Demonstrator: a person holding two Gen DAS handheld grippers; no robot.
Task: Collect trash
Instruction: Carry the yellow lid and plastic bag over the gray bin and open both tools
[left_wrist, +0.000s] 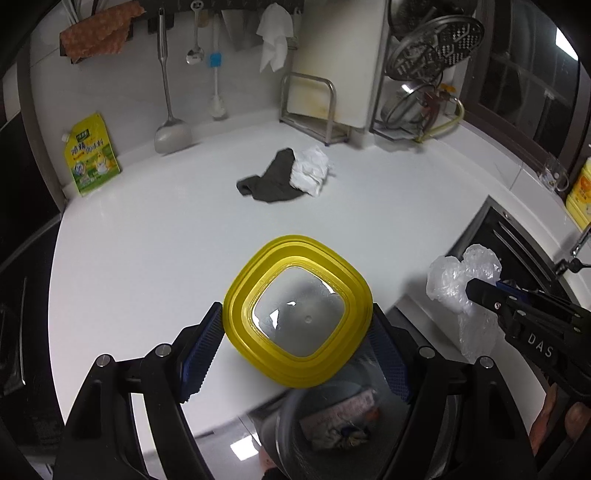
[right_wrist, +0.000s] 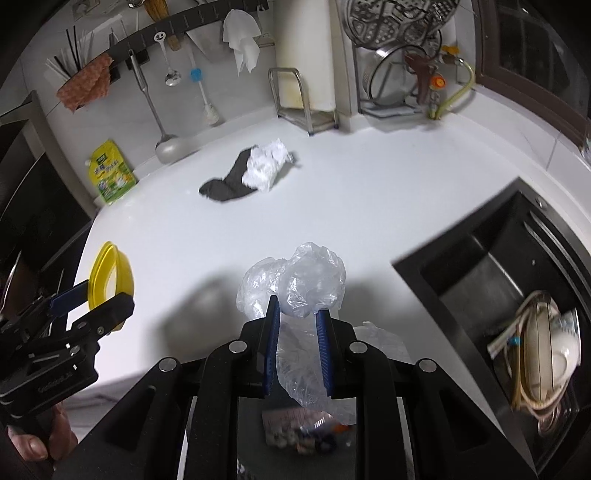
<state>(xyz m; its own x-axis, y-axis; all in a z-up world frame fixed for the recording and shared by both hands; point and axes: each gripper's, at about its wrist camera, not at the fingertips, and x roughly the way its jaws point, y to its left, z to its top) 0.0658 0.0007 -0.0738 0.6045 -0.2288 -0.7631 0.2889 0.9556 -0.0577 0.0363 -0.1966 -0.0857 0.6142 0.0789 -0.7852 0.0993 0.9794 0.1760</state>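
Note:
My left gripper (left_wrist: 297, 319) is shut on a yellow-rimmed lid (left_wrist: 299, 310) with a clear centre, held above the counter's front edge; the lid also shows in the right wrist view (right_wrist: 110, 273). My right gripper (right_wrist: 297, 314) is shut on a crumpled clear plastic bag (right_wrist: 295, 280), seen too in the left wrist view (left_wrist: 461, 284). Below both grippers is a trash bin (left_wrist: 332, 424) holding wrappers (right_wrist: 306, 428). A crumpled white paper (left_wrist: 310, 170) lies on a dark cloth (left_wrist: 273, 181) on the white counter (left_wrist: 147, 240).
A green-yellow pouch (left_wrist: 90, 155) leans on the back wall. Utensils and cloths hang on a rail. A cutting board rack (left_wrist: 317, 107) and dish rack (left_wrist: 421, 74) stand at the back right. A dark sink (right_wrist: 517, 314) with dishes is on the right.

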